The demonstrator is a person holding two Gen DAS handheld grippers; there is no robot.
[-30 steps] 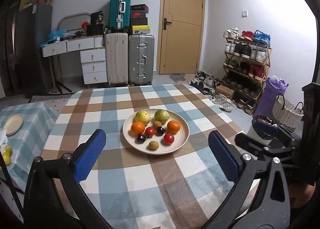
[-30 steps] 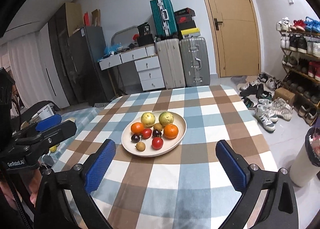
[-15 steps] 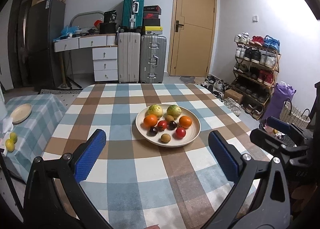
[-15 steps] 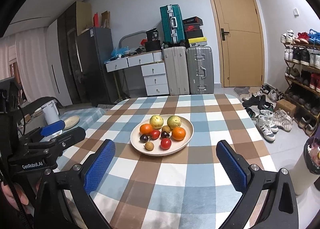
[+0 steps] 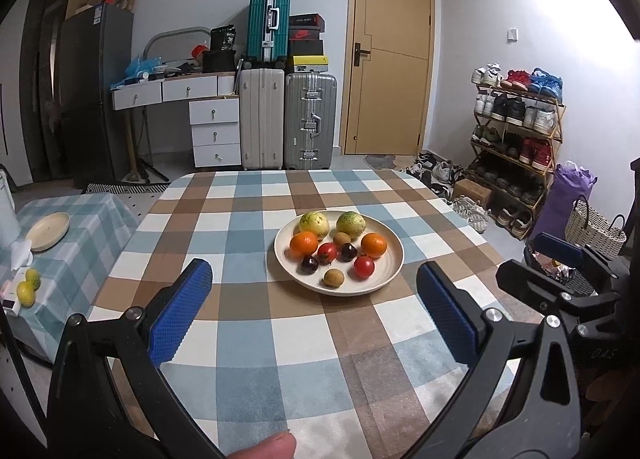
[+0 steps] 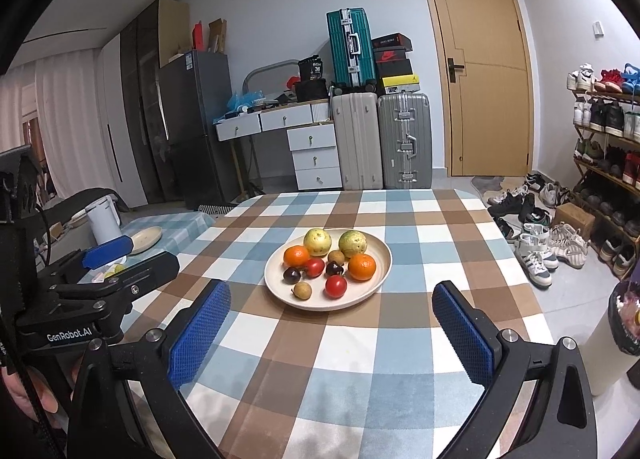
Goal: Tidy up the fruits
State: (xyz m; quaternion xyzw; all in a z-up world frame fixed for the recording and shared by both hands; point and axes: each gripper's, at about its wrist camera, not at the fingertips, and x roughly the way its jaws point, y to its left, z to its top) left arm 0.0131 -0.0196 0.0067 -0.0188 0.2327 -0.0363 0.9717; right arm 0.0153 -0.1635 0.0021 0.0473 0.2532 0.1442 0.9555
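A cream plate (image 5: 390,273) (image 6: 374,283) sits mid-table on the checked cloth. It holds two green guavas (image 5: 351,222), two oranges (image 5: 373,245), red tomatoes (image 5: 363,267), dark plums (image 5: 309,264) and small brown fruits (image 5: 333,277). My left gripper (image 5: 314,305) is open and empty, near the table's front edge, short of the plate. My right gripper (image 6: 332,325) is open and empty, also short of the plate. Each gripper shows at the edge of the other's view.
A low side table (image 5: 84,219) at the left carries an empty cream plate (image 5: 49,225) and two yellow-green citrus fruits (image 5: 28,287). Suitcases (image 5: 310,121), drawers, a door and a shoe rack (image 5: 516,127) stand behind. A bin (image 6: 624,323) is at the right.
Both grippers have tilted up and shifted a little, so the plate sits slightly right in the left view and the far room shows more. Both stay open and empty.
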